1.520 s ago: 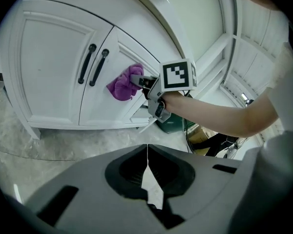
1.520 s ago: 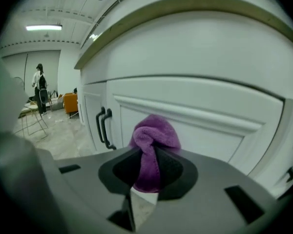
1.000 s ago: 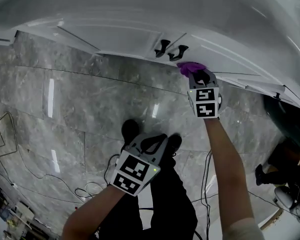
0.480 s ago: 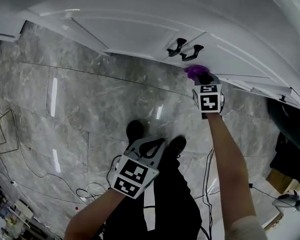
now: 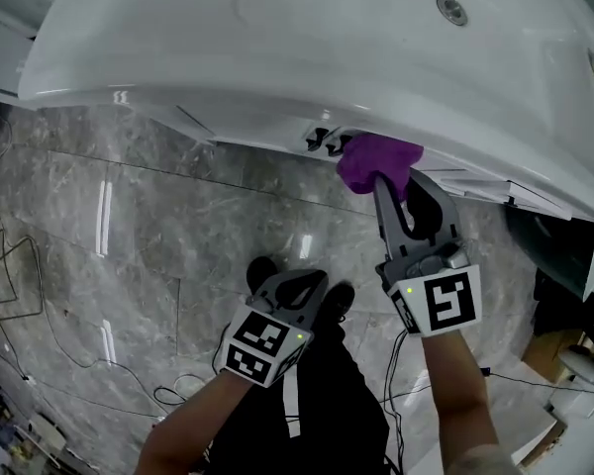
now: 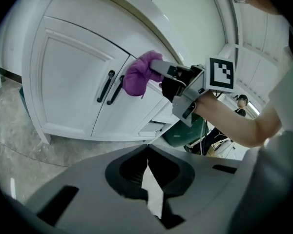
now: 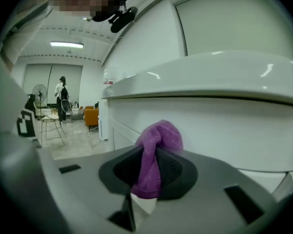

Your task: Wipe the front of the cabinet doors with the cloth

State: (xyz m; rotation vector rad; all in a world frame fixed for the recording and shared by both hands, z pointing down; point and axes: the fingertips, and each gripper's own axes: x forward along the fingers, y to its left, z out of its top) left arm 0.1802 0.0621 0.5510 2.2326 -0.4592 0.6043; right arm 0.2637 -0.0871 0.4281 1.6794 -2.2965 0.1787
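Up the cabinet door (image 6: 129,113) went the right claw (image 5: 384,180), squeezing the purple cloth (image 5: 376,158) beside the handles (image 5: 324,139), so wiping goes on; the left claw (image 5: 297,283) is closed and empty.

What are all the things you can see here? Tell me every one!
cloth: one, purple, at the door beside the handles
cabinet doors: two, white, under the counter
handles: two, black, side by side where the doors meet
counter: one, white, above the doors
floor: one, grey marble, underfoot
cables: several, dark, on the floor at left
right gripper: one, grey, shut on the cloth
left gripper: one, grey, shut, empty, held low
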